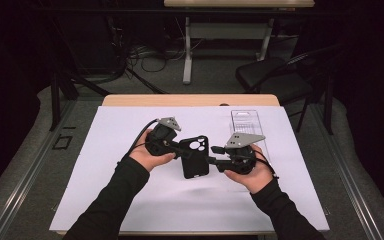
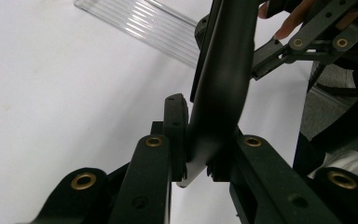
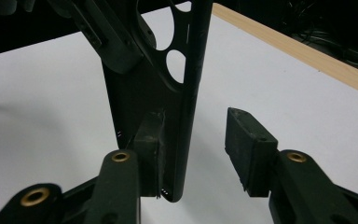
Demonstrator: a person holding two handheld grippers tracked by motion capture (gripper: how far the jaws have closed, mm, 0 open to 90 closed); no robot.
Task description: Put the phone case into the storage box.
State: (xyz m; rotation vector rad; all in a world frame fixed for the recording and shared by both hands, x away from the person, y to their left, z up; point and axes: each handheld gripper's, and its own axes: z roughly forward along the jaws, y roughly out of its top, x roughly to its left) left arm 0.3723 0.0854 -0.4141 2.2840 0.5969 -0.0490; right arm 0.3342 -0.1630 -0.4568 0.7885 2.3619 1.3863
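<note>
Two forearms in dark sleeves come in from the bottom edge of the high view, each hand holding a set of tongs above a table [image 1: 130, 101] covered with a white sheet [image 1: 105, 200]. On the left, the left tongs [image 1: 176, 148] are pinching one long edge of a black phone case [image 1: 195, 157]; the left gripper view shows both pads pressed against the case's edge. That case is held in the air between the two hands, over the middle of the sheet, its camera cutouts at the top. To its right, the right tongs [image 1: 214, 160] are spread: in the right gripper view one pad [image 3: 150, 147] touches the inside of the case while the other stands well clear. Farther right and back, a clear plastic tray [image 1: 243, 121] lies flat on the sheet.
</note>
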